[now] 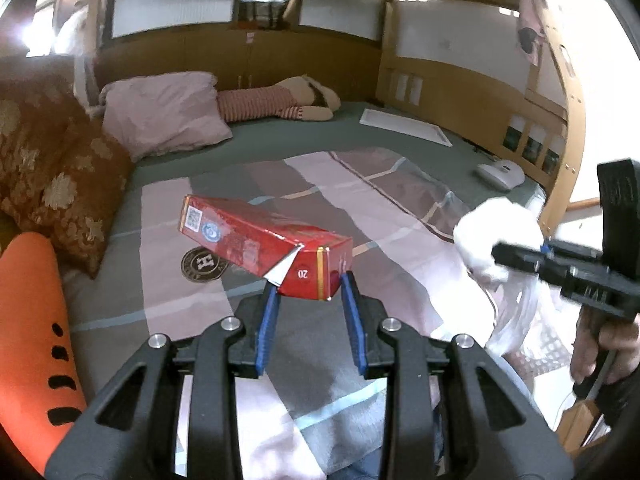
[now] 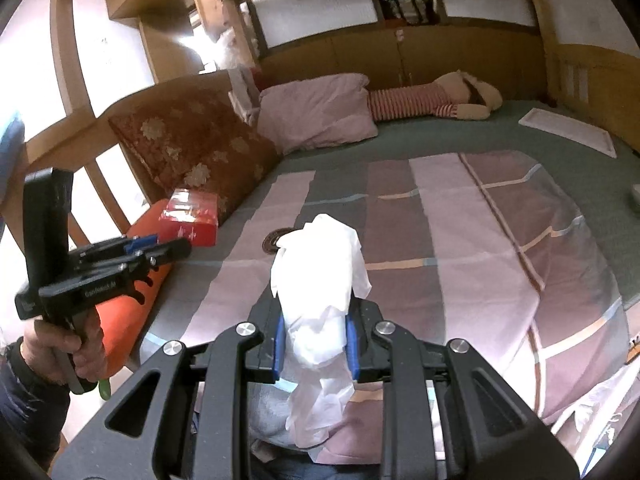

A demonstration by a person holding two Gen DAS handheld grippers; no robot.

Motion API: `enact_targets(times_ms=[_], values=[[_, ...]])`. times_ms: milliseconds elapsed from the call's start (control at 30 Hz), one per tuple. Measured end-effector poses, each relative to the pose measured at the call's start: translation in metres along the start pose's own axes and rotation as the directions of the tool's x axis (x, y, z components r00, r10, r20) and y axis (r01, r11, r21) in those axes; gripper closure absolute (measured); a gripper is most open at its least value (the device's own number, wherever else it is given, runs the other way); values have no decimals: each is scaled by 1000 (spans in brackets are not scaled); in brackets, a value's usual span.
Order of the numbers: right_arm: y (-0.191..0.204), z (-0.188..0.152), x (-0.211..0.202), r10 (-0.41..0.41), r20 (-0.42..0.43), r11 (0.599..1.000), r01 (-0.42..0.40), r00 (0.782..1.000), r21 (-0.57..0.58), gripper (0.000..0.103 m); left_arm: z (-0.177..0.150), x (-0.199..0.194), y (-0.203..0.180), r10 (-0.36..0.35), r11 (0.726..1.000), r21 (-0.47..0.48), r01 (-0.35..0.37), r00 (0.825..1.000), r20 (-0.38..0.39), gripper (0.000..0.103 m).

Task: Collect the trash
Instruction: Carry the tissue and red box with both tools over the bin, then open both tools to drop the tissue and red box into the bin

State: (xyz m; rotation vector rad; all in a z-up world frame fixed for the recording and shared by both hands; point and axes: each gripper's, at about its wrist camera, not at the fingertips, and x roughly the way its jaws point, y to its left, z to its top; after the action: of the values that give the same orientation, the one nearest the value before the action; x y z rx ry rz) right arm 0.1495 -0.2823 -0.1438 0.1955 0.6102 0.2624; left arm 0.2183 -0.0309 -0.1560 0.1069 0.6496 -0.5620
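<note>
The left gripper (image 1: 308, 280) had its blue-padded jaws closed on one end of a long red cardboard carton (image 1: 256, 240) with a torn flap, which stood lifted clear of the patchwork quilt on the bed (image 1: 360, 200), at the centre of the left wrist view. The right gripper (image 2: 316, 320) had its jaws clamped on a crumpled white paper tissue (image 2: 320, 264), its wad sticking up past the fingertips at the middle of the right wrist view and its tail hanging below them.

So two pieces of trash were already picked up, one per hand, and neither was yet dropped anywhere. A thin white plastic bag (image 1: 516, 320) lay at the lower right of the left wrist view, probably the place for them, though its mouth could not be made out.

On the quilt a dark round disc marked with an H (image 1: 202, 265) lay just under the carton; whether it counted as trash was unclear. No other obvious litter showed on the bed.
</note>
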Motion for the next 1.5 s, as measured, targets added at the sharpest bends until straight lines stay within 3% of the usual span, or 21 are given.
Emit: enact_targets(times_ms=[200, 333, 500, 533, 567, 633, 800, 967, 1067, 1167, 1200, 1233, 1267, 1333, 1500], values=[[-42, 5, -78, -129, 106, 991, 123, 986, 57, 79, 12, -3, -62, -130, 983, 131, 127, 991, 13, 71], [-85, -8, -147, -288, 156, 954, 270, 945, 128, 78, 23, 3, -121, -261, 944, 209, 255, 965, 3, 71], [-142, -39, -215, -463, 144, 874, 424, 875, 237, 75, 35, 16, -206, -429, 854, 303, 423, 902, -50, 71], [-157, -48, -224, -480, 113, 860, 441, 870, 258, 69, 35, 18, -221, -449, 838, 318, 444, 891, -62, 71], [-165, -54, -227, -497, 90, 846, 459, 863, 271, 51, 35, 20, -240, -477, 813, 338, 474, 875, -79, 71], [-181, -65, -243, -567, 79, 793, 517, 820, 324, 27, 33, 22, -281, -518, 758, 398, 516, 848, -112, 71], [-188, -72, -303, -624, 226, 755, 502, 748, 423, 22, 24, 29, -355, -580, 656, 468, 592, 792, -189, 71], [-177, -64, -315, -698, 219, 711, 623, 682, 326, 19, 12, 39, -409, -613, 581, 492, 648, 747, -259, 71], [-174, -62, -317, -706, 218, 705, 635, 674, 316, 15, 5, 45, -433, -617, 549, 505, 666, 730, -294, 71], [-178, -66, -323, -708, 220, 701, 631, 672, 332, 15, 0, 51, -447, -604, 538, 511, 671, 729, -322, 66], [-180, -65, -323, -709, 217, 700, 630, 671, 337, 15, -1, 53, -450, -587, 549, 518, 656, 744, -320, 55], [-181, -65, -324, -709, 215, 698, 628, 671, 344, 15, -1, 56, -451, -569, 568, 525, 633, 764, -306, 17], [-181, -64, -324, -706, 215, 701, 624, 675, 345, 15, 0, 53, -447, -564, 596, 534, 599, 786, -252, 5], [-179, -63, -322, -702, 212, 705, 623, 680, 339, 15, 4, 51, -433, -565, 648, 526, 551, 811, -153, 5], [-167, -53, -308, -675, 217, 733, 604, 706, 313, 15, 24, 53, -371, -523, 766, 382, 517, 847, -97, 5]])
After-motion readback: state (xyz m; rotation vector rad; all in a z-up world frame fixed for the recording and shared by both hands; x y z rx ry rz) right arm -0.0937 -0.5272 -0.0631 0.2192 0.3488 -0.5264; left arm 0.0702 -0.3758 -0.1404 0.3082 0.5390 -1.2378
